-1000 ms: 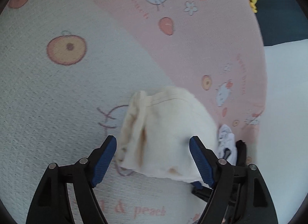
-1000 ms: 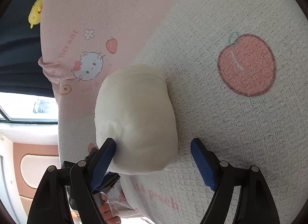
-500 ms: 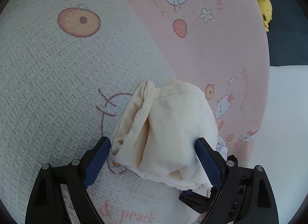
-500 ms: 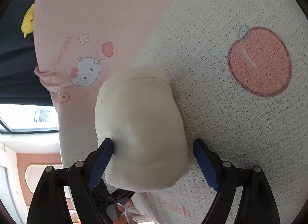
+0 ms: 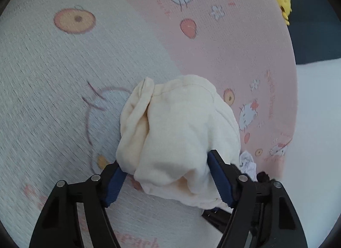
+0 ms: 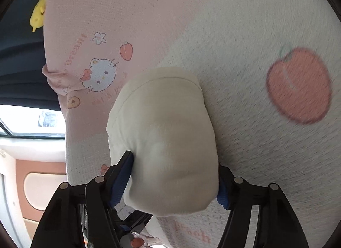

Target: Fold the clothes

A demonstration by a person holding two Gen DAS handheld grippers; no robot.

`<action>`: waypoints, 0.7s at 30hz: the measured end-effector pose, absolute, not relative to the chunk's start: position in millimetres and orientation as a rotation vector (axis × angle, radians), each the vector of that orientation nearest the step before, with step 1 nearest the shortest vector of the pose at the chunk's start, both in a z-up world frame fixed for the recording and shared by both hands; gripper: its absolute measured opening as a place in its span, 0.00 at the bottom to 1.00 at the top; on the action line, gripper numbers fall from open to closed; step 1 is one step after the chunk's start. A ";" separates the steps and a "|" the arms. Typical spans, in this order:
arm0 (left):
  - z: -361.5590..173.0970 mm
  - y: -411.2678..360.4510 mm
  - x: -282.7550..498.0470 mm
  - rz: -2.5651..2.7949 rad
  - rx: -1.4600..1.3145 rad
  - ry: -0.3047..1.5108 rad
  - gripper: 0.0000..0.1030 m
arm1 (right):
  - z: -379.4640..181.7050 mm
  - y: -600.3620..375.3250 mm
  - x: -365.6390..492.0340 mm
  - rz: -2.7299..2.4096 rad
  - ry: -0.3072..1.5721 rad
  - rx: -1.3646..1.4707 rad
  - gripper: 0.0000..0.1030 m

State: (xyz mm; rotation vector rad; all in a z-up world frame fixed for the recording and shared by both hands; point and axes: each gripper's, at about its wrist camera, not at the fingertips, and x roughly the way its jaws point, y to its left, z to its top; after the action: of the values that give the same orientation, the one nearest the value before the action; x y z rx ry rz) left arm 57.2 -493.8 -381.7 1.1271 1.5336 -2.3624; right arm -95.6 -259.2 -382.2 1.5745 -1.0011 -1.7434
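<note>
Left wrist: left claw (image 5: 166, 181) has just been closing; both blue pads now press the sides of the cream garment (image 5: 181, 132), clamped on it where a second ago they stood clear. Garment is a folded bundle on the printed blanket (image 5: 64, 73), loose folds at 9 o'clock. Yellow toy (image 5: 282, 0) at 1 o'clock.

Right wrist: right claw (image 6: 174, 180) also just closing, pads now biting the same bundle (image 6: 164, 132) from the opposite end. Peach print (image 6: 298, 85) at 3 o'clock.

Read: folding looks done; both claws gripping suggests a lift or move next.
</note>
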 end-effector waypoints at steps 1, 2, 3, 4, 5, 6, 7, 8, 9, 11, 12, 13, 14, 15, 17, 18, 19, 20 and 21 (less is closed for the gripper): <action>-382.8 -488.5 54.5 -2.358 1.144 1.556 0.70 | -379.0 -254.4 -96.8 -1.759 -0.983 1.570 0.65; -383.7 -482.9 51.3 -2.353 1.159 1.578 0.70 | -375.7 -246.8 -97.8 -1.772 -0.968 1.566 0.65; -384.6 -474.6 47.6 -2.355 1.179 1.589 0.70 | -374.2 -239.2 -97.4 -1.782 -0.959 1.562 0.65; -385.4 -464.8 43.7 -2.360 1.202 1.594 0.70 | -372.7 -230.2 -98.2 -1.795 -0.953 1.558 0.65; -386.1 -455.8 40.4 -2.366 1.221 1.594 0.70 | -371.4 -220.9 -98.9 -1.808 -0.947 1.555 0.65; -386.9 -445.6 37.2 -2.374 1.240 1.594 0.70 | -370.7 -209.8 -99.0 -1.819 -0.951 1.556 0.65; -387.7 -434.0 33.1 -2.383 1.259 1.596 0.70 | -370.1 -198.3 -99.1 -1.829 -0.956 1.557 0.65; -388.5 -422.2 28.3 -2.391 1.277 1.599 0.70 | -369.6 -184.6 -99.2 -1.843 -0.973 1.560 0.65; -389.3 -409.2 23.1 -2.403 1.302 1.592 0.70 | -369.2 -170.8 -99.3 -1.856 -0.990 1.562 0.65; -390.3 -382.5 10.6 -2.432 1.358 1.569 0.70 | -367.8 -143.6 -97.7 -1.888 -1.021 1.566 0.65; -390.6 -370.3 3.1 -2.444 1.385 1.558 0.70 | -366.8 -130.7 -96.3 -1.907 -1.032 1.567 0.65; -390.8 -358.0 -4.5 -2.456 1.411 1.547 0.70 | -366.1 -119.9 -95.0 -1.920 -1.044 1.568 0.65; -390.5 -346.9 -8.4 -2.467 1.433 1.535 0.70 | -365.4 -106.7 -94.7 -1.935 -1.059 1.568 0.65; -389.9 -336.3 -10.0 -2.478 1.452 1.522 0.70 | -364.7 -93.7 -94.5 -1.949 -1.073 1.568 0.65; -388.7 -315.2 -13.3 -2.499 1.491 1.496 0.70 | -363.1 -70.9 -94.5 -1.976 -1.082 1.563 0.65; -388.1 -304.7 -15.0 -2.509 1.510 1.482 0.70 | -362.4 -59.8 -94.5 -1.988 -1.086 1.560 0.65; -388.1 -294.4 -16.8 -2.514 1.531 1.470 0.70 | -361.7 -50.7 -94.6 -1.997 -1.084 1.557 0.65; -389.0 -286.5 -17.0 -2.514 1.545 1.467 0.70 | -361.0 -41.7 -94.7 -2.005 -1.081 1.553 0.65; -390.3 -280.0 -16.1 -2.512 1.554 1.468 0.70 | -360.5 -33.2 -94.4 -2.009 -1.069 1.553 0.65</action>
State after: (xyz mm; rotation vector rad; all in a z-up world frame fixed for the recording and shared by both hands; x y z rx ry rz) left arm -16.1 -280.0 -390.3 1.5538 1.4679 -2.5119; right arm -94.4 -33.2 -360.5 1.5527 -1.0686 -2.0086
